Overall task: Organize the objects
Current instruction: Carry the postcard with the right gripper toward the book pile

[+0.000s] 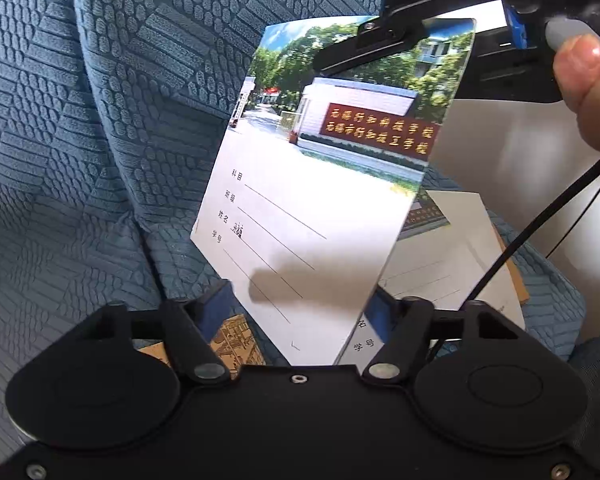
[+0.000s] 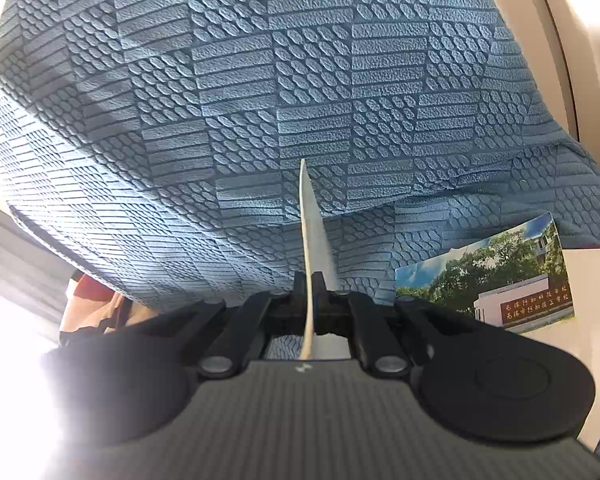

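glossy exercise book (image 1: 320,184) hangs mid-frame, top edge pinched in right gripper (image 1: 374,42); left gripper (image 1: 300,300) jaws spread around its lower corner, pads apparently clear; next: likely lay it on stack (image 1: 452,248) lower right.

Both views are brightly daylit. In the left wrist view a soft-edged finger shadow falls on the white lower half of the held booklet (image 1: 320,200), whose cover print is slightly smeared, and the pale surface (image 1: 512,152) at right is motion-blurred. In the right wrist view strong glare (image 2: 16,360) washes out the lower left, raking light picks out the relief of the blue textured fabric (image 2: 300,80), and fisheye distortion curves the pattern towards the edges.
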A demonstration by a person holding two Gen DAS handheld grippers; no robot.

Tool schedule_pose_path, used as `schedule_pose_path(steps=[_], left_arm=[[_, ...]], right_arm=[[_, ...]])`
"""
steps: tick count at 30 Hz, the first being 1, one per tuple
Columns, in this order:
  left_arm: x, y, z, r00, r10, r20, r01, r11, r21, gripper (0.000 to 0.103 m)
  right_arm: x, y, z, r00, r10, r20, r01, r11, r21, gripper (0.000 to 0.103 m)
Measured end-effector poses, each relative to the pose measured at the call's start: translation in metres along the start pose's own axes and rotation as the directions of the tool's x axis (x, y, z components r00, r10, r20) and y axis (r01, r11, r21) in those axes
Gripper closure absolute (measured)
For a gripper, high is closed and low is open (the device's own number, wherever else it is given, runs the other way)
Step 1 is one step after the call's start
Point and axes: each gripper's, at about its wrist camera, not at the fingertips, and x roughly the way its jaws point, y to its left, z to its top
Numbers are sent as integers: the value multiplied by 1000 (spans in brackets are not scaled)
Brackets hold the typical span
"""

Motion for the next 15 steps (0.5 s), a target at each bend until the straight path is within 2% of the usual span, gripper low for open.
schedule_pose_path(steps=[6, 12, 15], left_arm=[[-17, 3, 0, 999, 4, 40, -5, 1000, 1, 79], [-41, 11, 0, 998, 9, 64, -8, 1000, -7, 93], [-52, 13, -1, 998, 16, 64, -16, 1000, 5, 95]], right_arm=[[-5, -1, 0, 1000, -25, -1, 25, 1000, -3, 99], [-9, 5, -1, 999, -54, 0, 54, 997, -54, 96], [-9, 7, -3, 997, -75, -9, 74, 995, -68, 96]])
